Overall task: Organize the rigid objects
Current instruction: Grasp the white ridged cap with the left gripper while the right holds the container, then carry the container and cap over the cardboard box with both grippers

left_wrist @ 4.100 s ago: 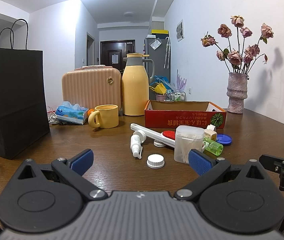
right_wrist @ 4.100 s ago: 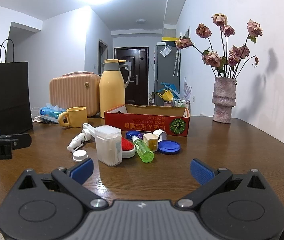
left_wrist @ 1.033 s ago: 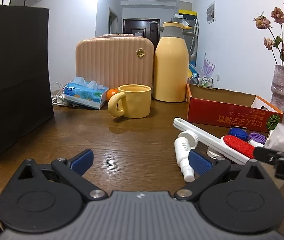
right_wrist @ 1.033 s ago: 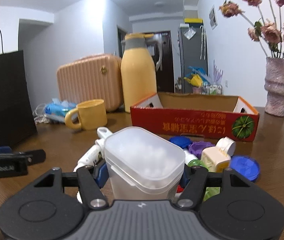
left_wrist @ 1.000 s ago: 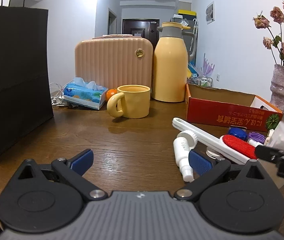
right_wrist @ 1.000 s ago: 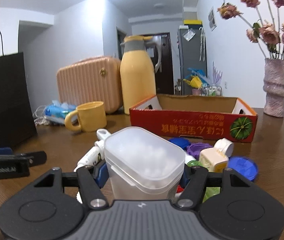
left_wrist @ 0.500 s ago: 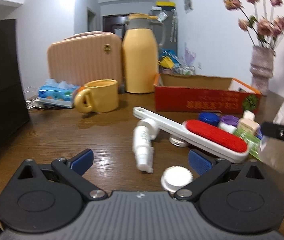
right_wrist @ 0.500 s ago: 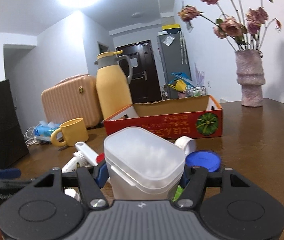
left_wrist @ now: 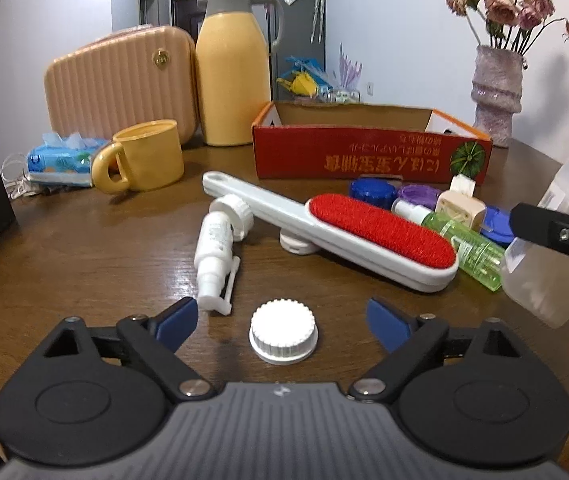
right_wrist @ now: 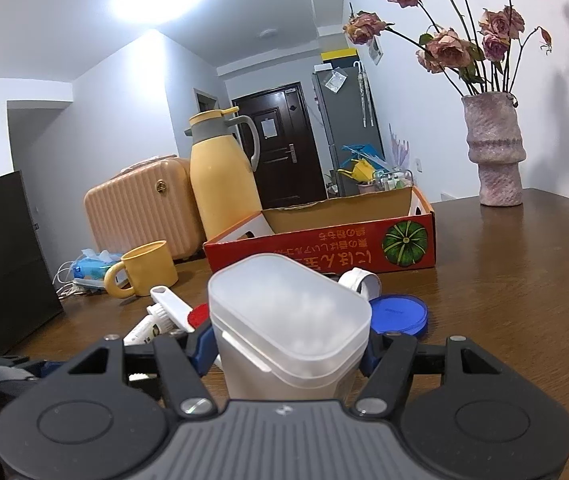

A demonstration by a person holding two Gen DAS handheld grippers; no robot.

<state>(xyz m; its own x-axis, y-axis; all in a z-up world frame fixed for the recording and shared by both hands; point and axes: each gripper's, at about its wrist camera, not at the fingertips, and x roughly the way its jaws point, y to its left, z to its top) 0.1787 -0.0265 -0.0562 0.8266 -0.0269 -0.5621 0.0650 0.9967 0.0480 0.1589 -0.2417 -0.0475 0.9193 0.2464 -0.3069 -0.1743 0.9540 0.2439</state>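
My right gripper (right_wrist: pixel 286 350) is shut on a frosted plastic cotton-swab box (right_wrist: pixel 288 328) and holds it above the table; the box also shows in the left wrist view (left_wrist: pixel 548 264) at the right edge. My left gripper (left_wrist: pixel 282 318) is open, its fingers either side of a white screw cap (left_wrist: pixel 283 335) on the table. Ahead lie a white spray bottle (left_wrist: pixel 216 248), a white lint brush with a red pad (left_wrist: pixel 364 232), a green bottle (left_wrist: pixel 464 246), and blue (left_wrist: pixel 372 190) and purple (left_wrist: pixel 418 194) caps. An open red cardboard box (left_wrist: pixel 368 156) stands behind them.
A yellow mug (left_wrist: pixel 144 156), a yellow thermos (left_wrist: pixel 234 68), a peach case (left_wrist: pixel 120 88) and a tissue pack (left_wrist: pixel 64 158) stand at the back left. A black bag (right_wrist: pixel 0 264) is at the left. A vase of dried roses (right_wrist: pixel 492 156) stands at the back right. A blue lid (right_wrist: pixel 398 314) lies near the red box.
My right gripper has lifted the swab box and turned toward the red box. My left gripper has moved forward and down, so the white cap now lies between its fingers.
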